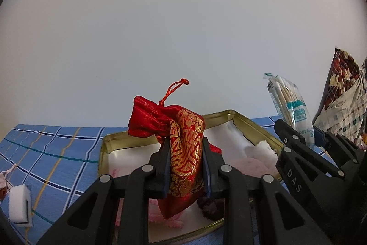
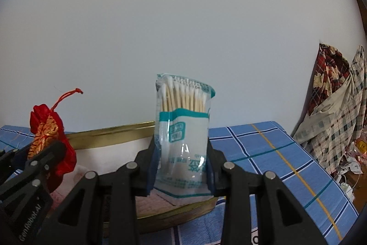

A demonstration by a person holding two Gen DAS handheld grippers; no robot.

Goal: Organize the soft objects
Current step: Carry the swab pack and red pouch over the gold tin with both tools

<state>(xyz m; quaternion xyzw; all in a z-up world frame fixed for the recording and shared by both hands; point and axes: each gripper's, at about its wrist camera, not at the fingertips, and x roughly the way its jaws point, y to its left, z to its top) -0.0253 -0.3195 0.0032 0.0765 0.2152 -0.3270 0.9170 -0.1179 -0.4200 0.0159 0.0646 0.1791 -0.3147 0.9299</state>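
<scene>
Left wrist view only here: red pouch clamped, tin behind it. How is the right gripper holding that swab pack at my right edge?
Observer: The right gripper is shut on the cotton swab pack, upright, swab tips at the top.
Operator: Is the pack over the tin?
Observer: Its bottom edge hangs above the near right part of the gold tin.
Operator: Anything beyond my right edge?
Observer: The blue checked cloth ends there; past it lies a pile of plaid fabric.
</scene>
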